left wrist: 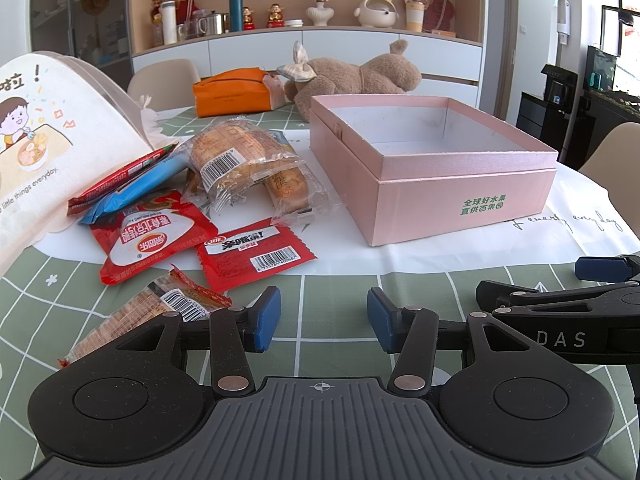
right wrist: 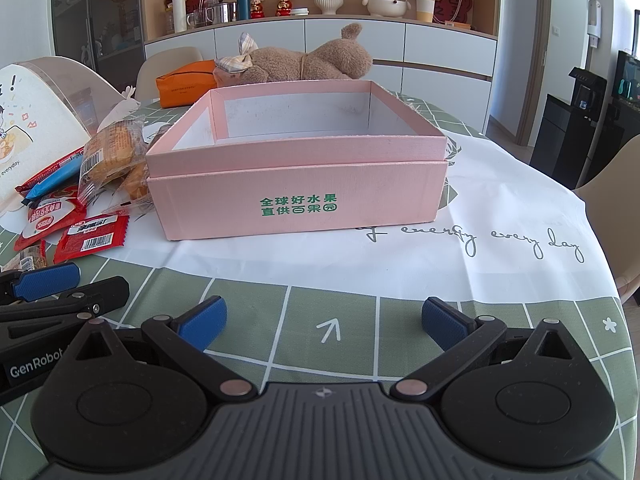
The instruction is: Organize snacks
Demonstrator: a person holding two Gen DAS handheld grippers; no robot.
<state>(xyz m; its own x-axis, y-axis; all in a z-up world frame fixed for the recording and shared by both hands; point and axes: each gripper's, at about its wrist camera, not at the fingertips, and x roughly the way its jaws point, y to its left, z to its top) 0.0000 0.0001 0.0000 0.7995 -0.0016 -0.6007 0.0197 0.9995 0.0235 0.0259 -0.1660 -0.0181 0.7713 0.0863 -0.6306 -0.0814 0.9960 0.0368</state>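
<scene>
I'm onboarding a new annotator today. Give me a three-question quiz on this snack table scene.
1. True or false: the pink box already holds snacks.
2. Which lies nearest the left gripper?
A. orange tissue pouch
B. red barcode packet
C. plush bear
3. Fill in: both the left gripper and the right gripper are ____.

Key: 1 false, no snacks show in the visible interior; 2 B; 3 open, gripping nothing.

Table (right wrist: 500, 320) (pink box (right wrist: 296, 200), snacks (left wrist: 208, 216))
</scene>
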